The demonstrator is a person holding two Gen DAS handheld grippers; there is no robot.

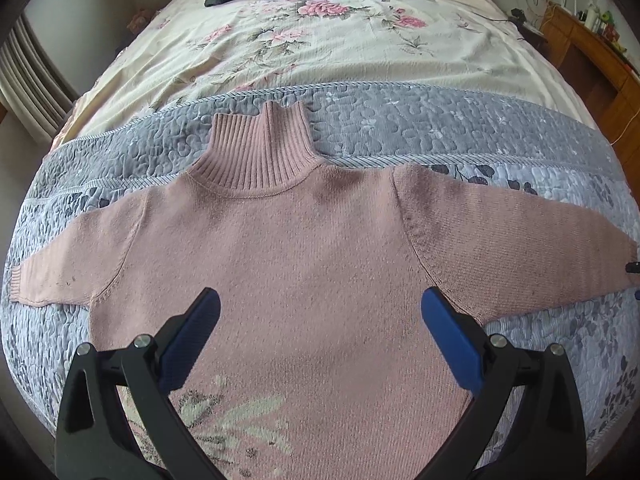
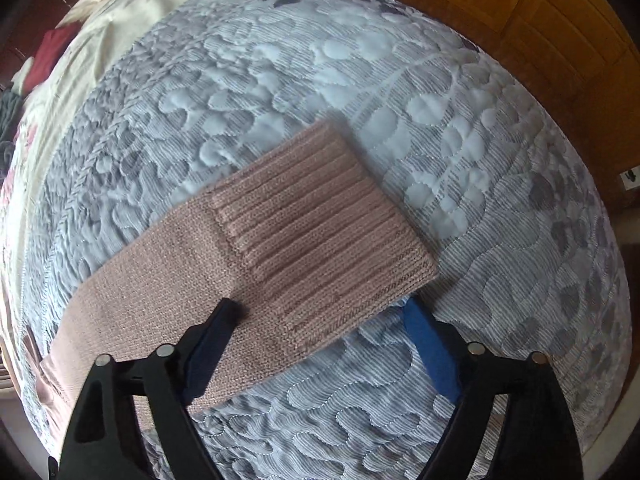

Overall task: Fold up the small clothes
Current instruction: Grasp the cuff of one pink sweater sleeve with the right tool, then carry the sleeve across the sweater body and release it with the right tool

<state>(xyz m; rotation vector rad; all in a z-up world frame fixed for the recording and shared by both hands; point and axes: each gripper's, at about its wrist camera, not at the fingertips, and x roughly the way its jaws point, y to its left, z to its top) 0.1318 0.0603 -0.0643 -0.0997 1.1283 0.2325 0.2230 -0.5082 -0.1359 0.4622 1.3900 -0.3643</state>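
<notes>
The sweater (image 1: 304, 264) hem and right cuff run out of frame.

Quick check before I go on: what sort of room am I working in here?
Most likely a bedroom in a home. The pink sweater is spread on a bed's grey quilt, over a floral sheet, with wooden furniture alongside.
</notes>
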